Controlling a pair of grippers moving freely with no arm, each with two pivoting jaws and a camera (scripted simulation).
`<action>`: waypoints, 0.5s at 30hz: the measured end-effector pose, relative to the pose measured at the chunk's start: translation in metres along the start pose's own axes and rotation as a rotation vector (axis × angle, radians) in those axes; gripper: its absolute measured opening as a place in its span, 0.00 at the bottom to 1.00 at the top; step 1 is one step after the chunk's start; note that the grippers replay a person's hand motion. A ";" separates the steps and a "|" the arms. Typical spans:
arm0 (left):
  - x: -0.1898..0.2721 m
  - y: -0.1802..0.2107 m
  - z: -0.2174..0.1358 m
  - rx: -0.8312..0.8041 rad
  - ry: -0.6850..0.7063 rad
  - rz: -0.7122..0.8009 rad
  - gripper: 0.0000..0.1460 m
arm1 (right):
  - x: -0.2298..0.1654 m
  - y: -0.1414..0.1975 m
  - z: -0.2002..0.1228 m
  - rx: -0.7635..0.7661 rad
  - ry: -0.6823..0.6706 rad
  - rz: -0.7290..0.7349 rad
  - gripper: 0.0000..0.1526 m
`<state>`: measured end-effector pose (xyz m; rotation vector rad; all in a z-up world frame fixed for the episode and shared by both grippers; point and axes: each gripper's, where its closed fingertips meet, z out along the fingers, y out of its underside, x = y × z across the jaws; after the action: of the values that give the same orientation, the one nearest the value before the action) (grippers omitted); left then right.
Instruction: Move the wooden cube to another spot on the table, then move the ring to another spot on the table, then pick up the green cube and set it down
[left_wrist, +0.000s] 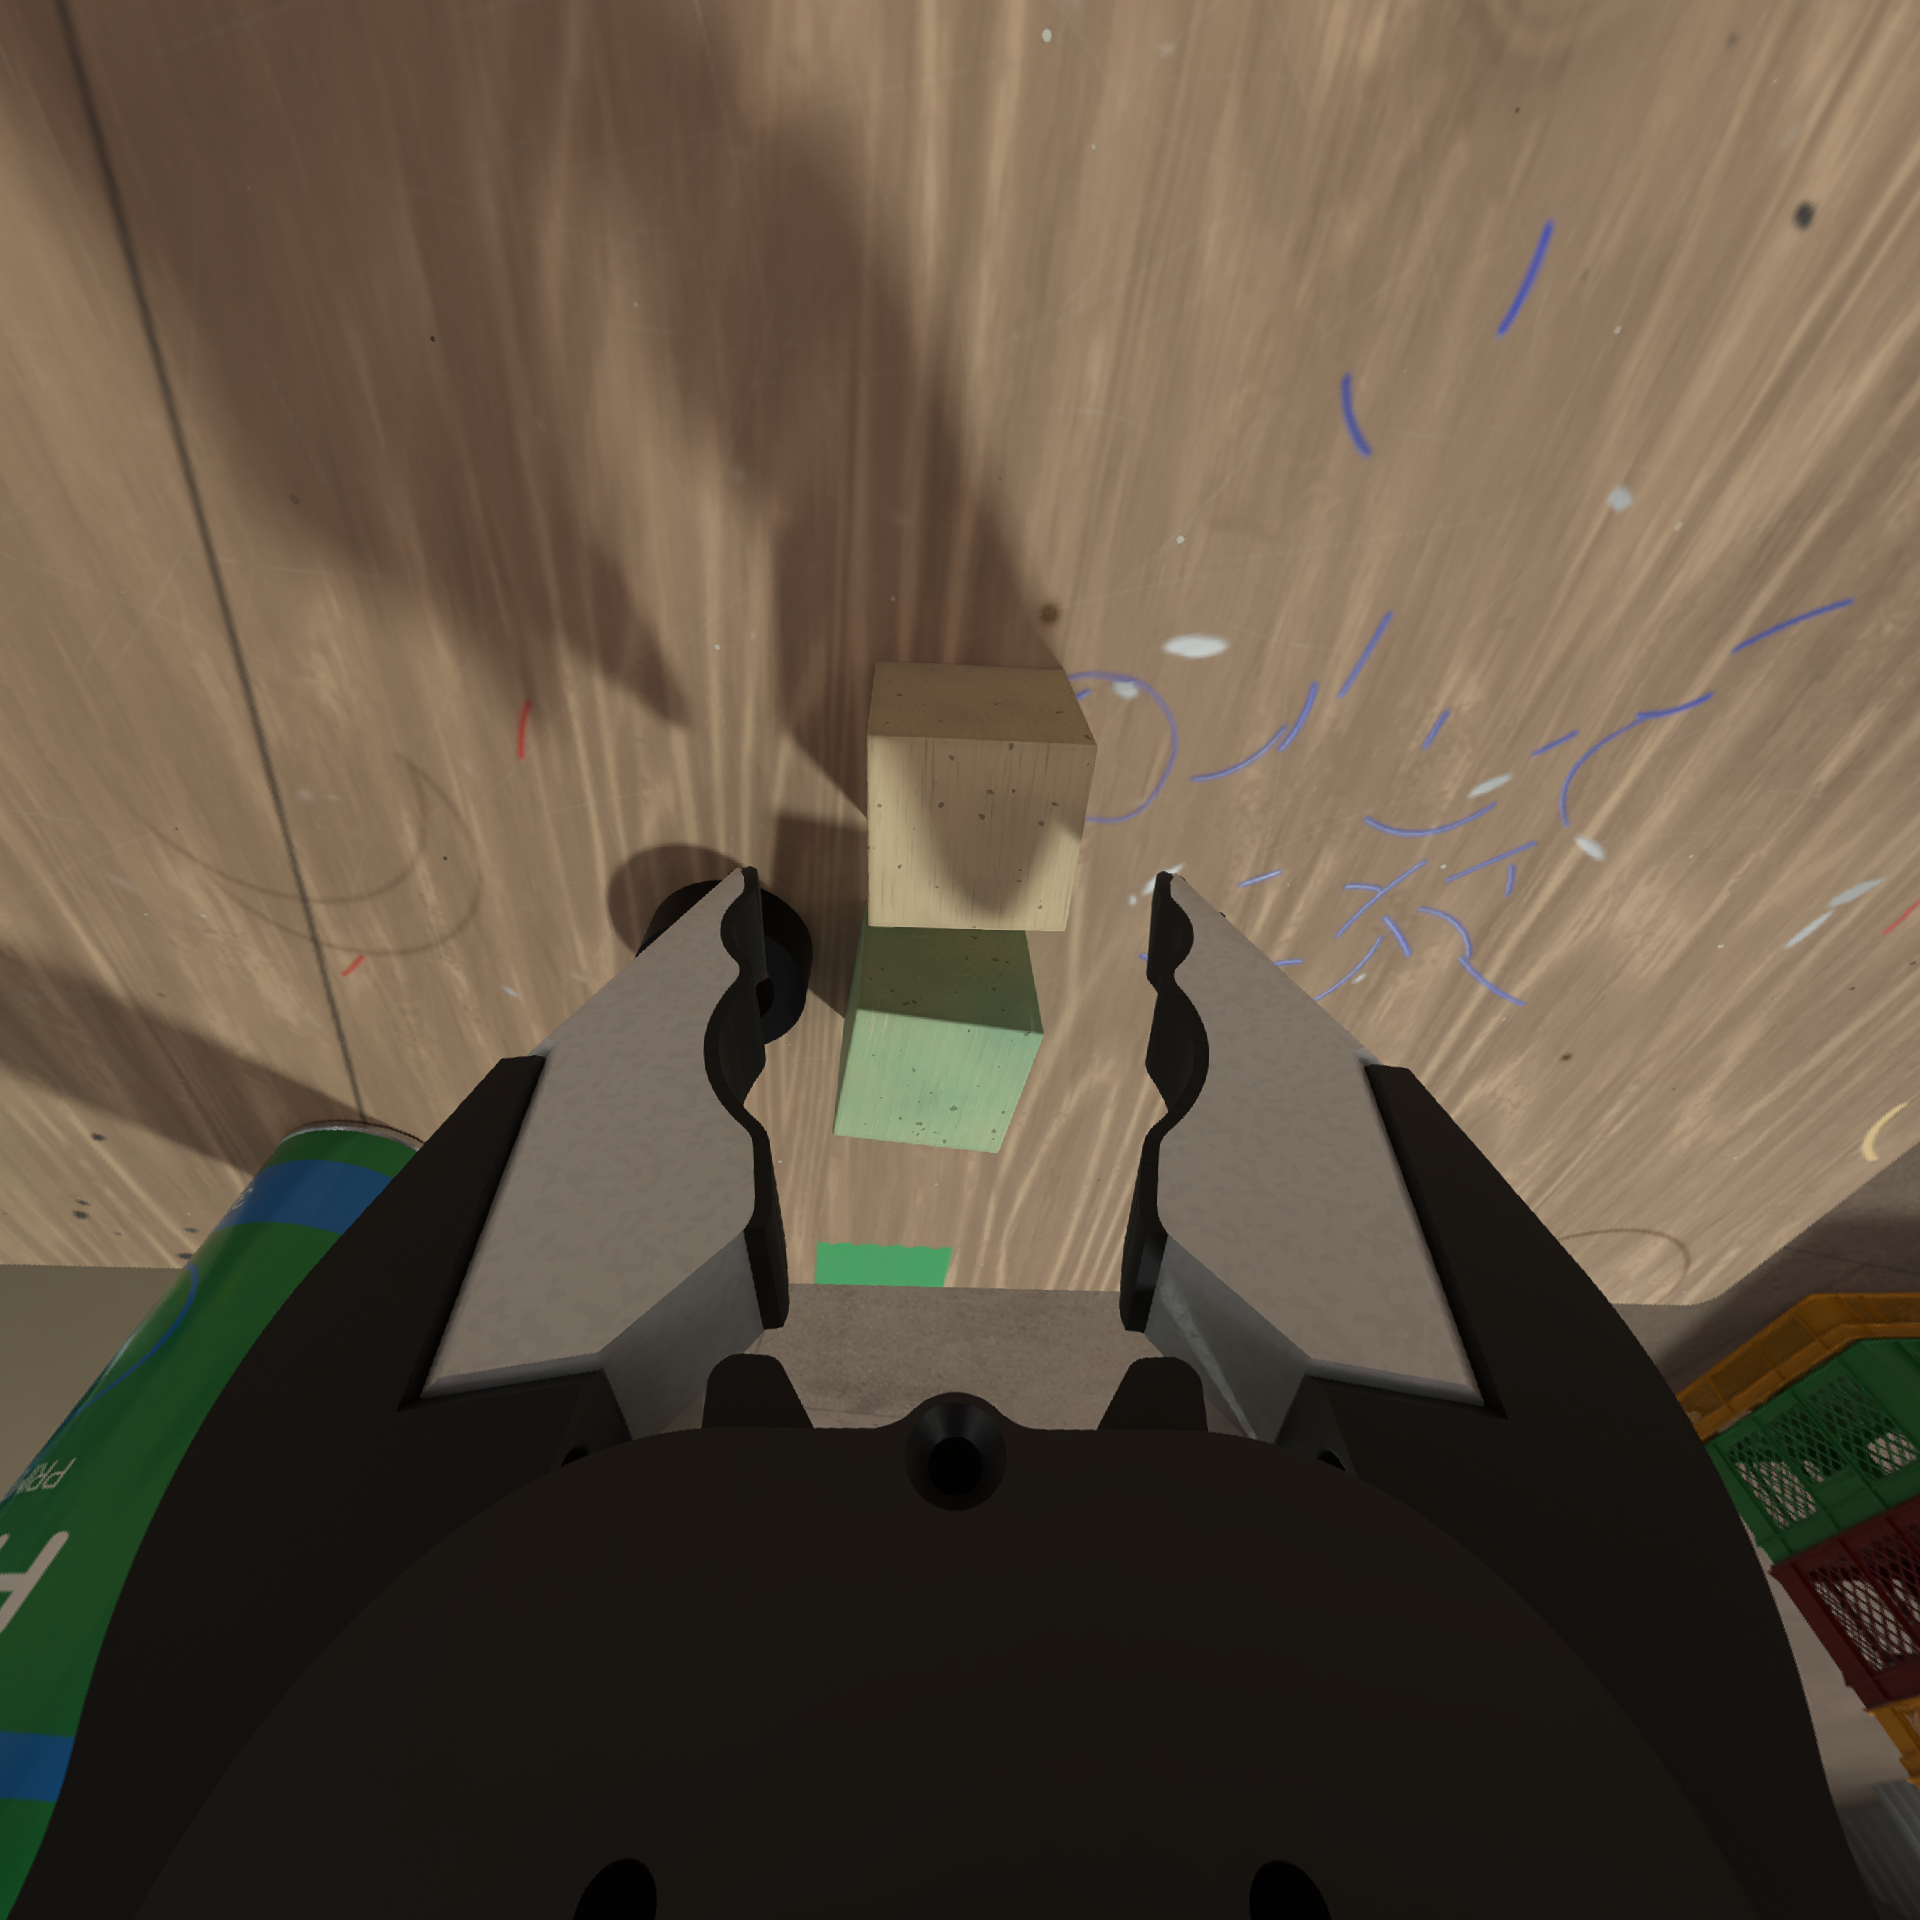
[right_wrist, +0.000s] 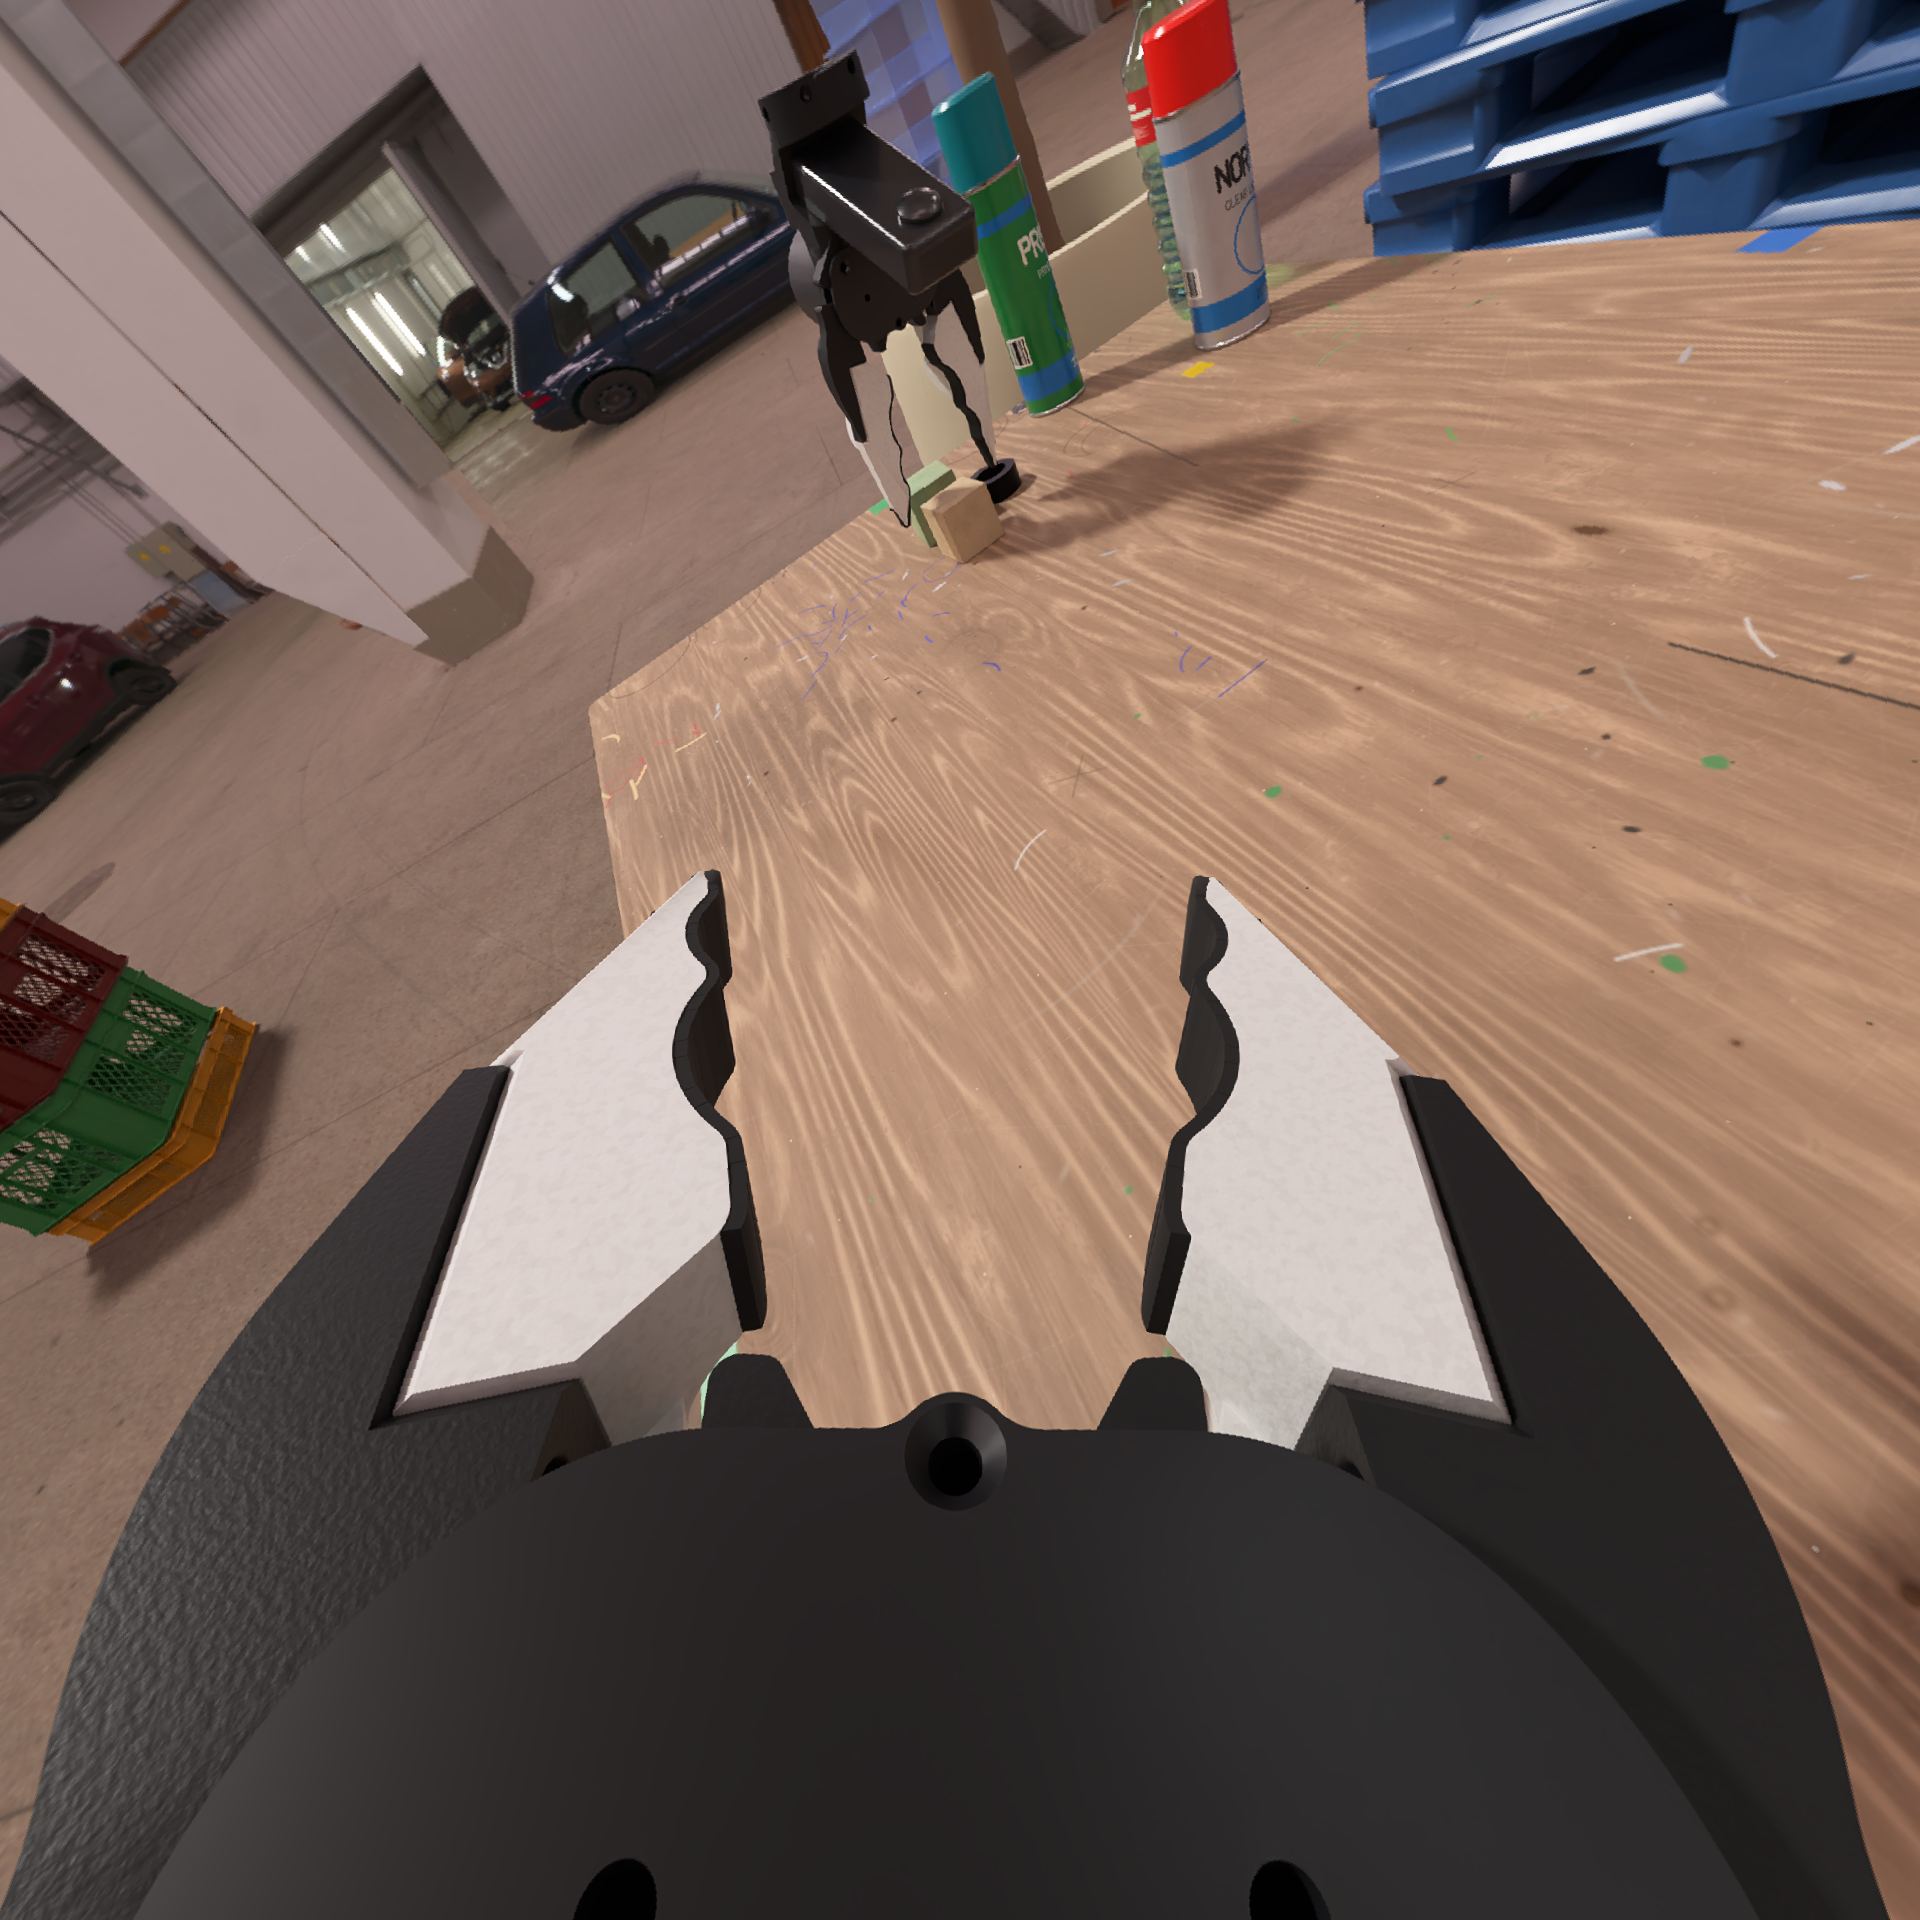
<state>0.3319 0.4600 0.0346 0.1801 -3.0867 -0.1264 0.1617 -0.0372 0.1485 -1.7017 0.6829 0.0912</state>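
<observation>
In the left wrist view the wooden cube (left_wrist: 977, 800) sits on the table touching the far side of the green cube (left_wrist: 935, 1039). The black ring (left_wrist: 784, 961) lies just left of the green cube, mostly hidden behind my left finger. My left gripper (left_wrist: 958, 883) is open above the cubes, its fingers on either side of the green cube. In the right wrist view my right gripper (right_wrist: 956, 883) is open and empty over bare table, far from the wooden cube (right_wrist: 964, 523), green cube (right_wrist: 932, 488), ring (right_wrist: 1001, 480) and left gripper (right_wrist: 940, 473).
A green spray can (left_wrist: 156, 1455) (right_wrist: 1013, 249) stands near the left gripper, a red-capped can (right_wrist: 1210, 177) and a bottle farther back. The table edge (right_wrist: 608, 790) is close to the cubes. Stacked crates (right_wrist: 94, 1101) sit on the floor. Blue pallets (right_wrist: 1642, 114) stand behind the table.
</observation>
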 end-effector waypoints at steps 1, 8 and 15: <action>0.000 0.000 0.000 -0.004 0.003 -0.001 0.51 | 0.000 0.000 -0.001 0.003 0.000 0.000 0.58; 0.003 -0.002 0.001 -0.065 0.019 0.051 0.35 | 0.000 -0.001 -0.003 0.020 0.003 -0.008 0.57; 0.004 -0.003 0.000 -0.117 0.051 0.009 0.27 | 0.002 -0.002 -0.004 0.039 0.003 0.000 0.56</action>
<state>0.3279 0.4570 0.0342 0.1624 -3.0178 -0.2956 0.1630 -0.0414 0.1503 -1.6648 0.6827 0.0751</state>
